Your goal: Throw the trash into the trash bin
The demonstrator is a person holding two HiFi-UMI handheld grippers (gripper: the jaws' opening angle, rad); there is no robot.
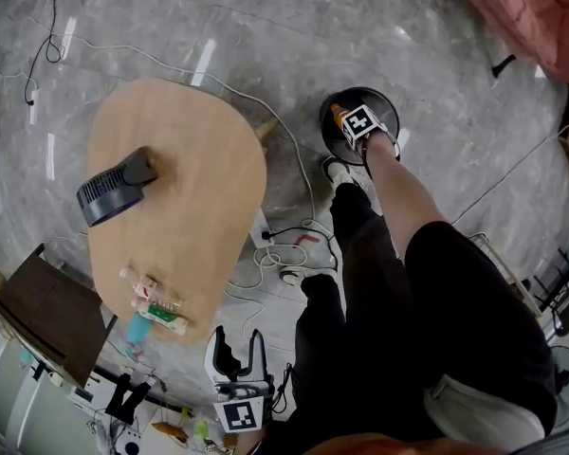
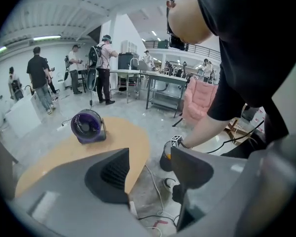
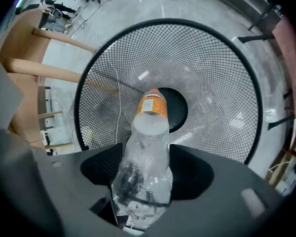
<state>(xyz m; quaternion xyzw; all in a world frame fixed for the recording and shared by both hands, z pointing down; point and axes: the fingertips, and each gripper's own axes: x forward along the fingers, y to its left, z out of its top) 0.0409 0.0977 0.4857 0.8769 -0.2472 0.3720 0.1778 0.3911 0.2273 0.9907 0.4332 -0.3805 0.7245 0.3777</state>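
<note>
A clear crushed plastic bottle (image 3: 150, 127) with an orange label is pinched between the pads of my right gripper (image 3: 147, 154). It points neck-down straight into the round black mesh trash bin (image 3: 214, 83) beneath. In the head view the right gripper (image 1: 353, 127) hovers over the bin (image 1: 334, 138) on the floor, right of the table, and the bottle's orange end (image 1: 339, 114) peeks out. My left gripper (image 1: 239, 351) hangs low near the table's near end, its jaws apart. In its own view the left gripper (image 2: 150, 167) holds nothing. More bottles (image 1: 152, 297) lie on the table's near end.
A purple desk fan (image 1: 114, 190) stands on the oval wooden table (image 1: 209, 159). White cables and a power strip (image 1: 266, 240) lie on the floor between table and bin. My legs and shoes (image 1: 339, 173) stand beside the bin. A dark cabinet (image 1: 47, 316) is at lower left; people stand far off.
</note>
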